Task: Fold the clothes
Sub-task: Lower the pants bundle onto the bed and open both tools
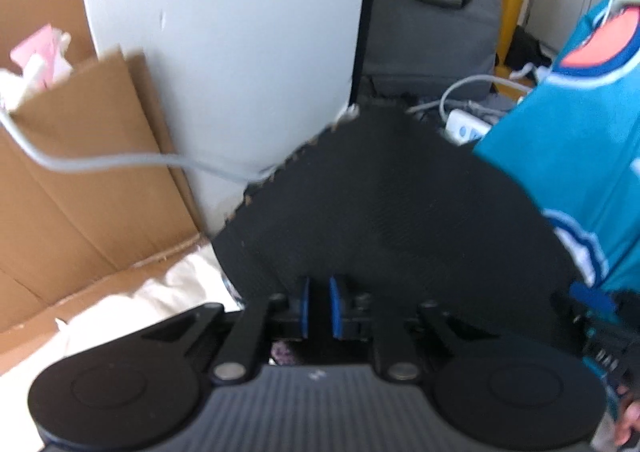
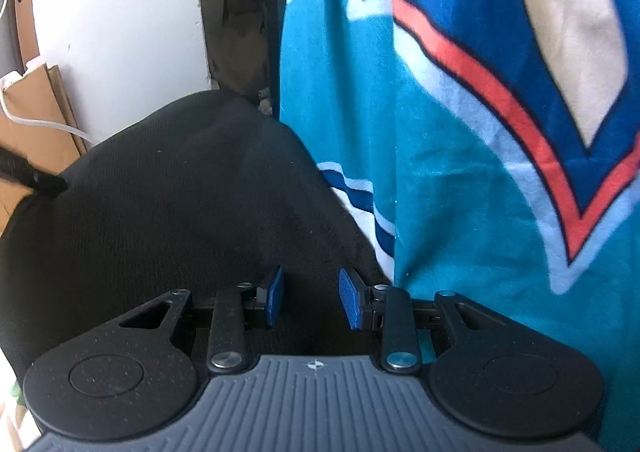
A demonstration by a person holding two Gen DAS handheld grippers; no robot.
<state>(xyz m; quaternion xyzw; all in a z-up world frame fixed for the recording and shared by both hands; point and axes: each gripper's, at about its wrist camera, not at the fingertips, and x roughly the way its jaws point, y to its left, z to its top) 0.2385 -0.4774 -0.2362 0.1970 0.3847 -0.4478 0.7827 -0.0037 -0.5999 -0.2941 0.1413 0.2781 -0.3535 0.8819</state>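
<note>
Black cloth (image 1: 392, 208) fills the centre of both wrist views, lifted in front of the white wall (image 1: 224, 32). Left gripper (image 1: 319, 306) is clenched on the cloth's lower edge; the pinched part is hidden between its blue pads. Right gripper (image 2: 311, 302) is released, fingers spread over the black cloth (image 2: 180, 212), gripping nothing. Teal jersey (image 2: 460, 172) hangs beside the cloth, cut off by the frame. Cardboard (image 1: 80, 172) leans against the wall, blurred.
</note>
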